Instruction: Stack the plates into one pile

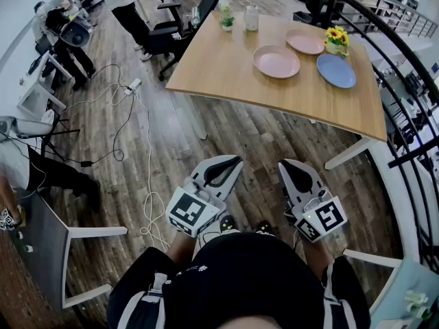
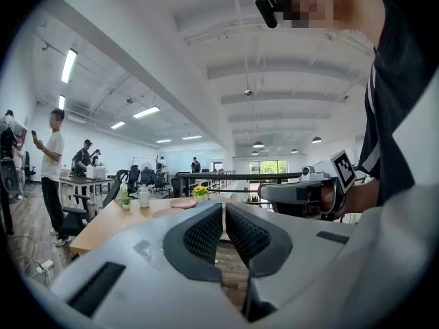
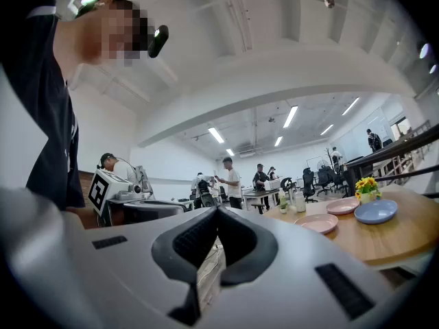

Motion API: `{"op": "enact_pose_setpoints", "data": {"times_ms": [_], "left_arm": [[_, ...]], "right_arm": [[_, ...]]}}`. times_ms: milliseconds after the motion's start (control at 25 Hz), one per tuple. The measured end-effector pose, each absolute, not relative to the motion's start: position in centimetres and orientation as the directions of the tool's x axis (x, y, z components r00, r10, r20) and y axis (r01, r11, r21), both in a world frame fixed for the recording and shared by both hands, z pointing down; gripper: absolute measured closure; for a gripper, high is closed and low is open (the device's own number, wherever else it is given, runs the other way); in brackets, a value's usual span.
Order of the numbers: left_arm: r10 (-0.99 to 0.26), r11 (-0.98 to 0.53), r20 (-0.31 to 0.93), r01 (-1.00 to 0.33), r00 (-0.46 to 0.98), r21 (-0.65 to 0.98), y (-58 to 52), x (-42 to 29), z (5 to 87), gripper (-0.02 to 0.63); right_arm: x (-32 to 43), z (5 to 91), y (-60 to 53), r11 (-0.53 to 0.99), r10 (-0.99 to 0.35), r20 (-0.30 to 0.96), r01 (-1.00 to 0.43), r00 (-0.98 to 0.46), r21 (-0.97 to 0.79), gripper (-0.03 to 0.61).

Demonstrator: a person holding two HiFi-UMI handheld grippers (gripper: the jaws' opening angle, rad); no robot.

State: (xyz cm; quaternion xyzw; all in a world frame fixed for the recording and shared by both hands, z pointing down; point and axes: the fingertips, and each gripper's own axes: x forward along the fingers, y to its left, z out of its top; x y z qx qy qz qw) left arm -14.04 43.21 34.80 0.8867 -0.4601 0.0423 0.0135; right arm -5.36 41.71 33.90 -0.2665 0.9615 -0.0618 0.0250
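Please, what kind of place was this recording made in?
Most likely an open-plan office or lab workspace. A long wooden table stands on a wood floor, black office chairs are beside it, a power strip with cables lies on the floor, and strip lights hang from a high ceiling.

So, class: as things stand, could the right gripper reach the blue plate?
Probably not yet: the right gripper is over the floor, well short of the table; nothing blocks the blue plate.

No legible text or labels anywhere.
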Motion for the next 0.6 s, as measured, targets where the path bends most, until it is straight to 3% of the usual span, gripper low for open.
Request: {"op": "enact_pose_setpoints", "data": {"times_ms": [600], "left_arm": [[-0.825, -0.563, 0.068, -0.826, 0.562, -0.004, 43.7, -16.2, 34.6, 0.591]], "right_arm": [[-6.8, 34.0, 41.7, 0.827, -0.554, -0.002, -0.549, -0.833, -0.124, 0.578]]}}
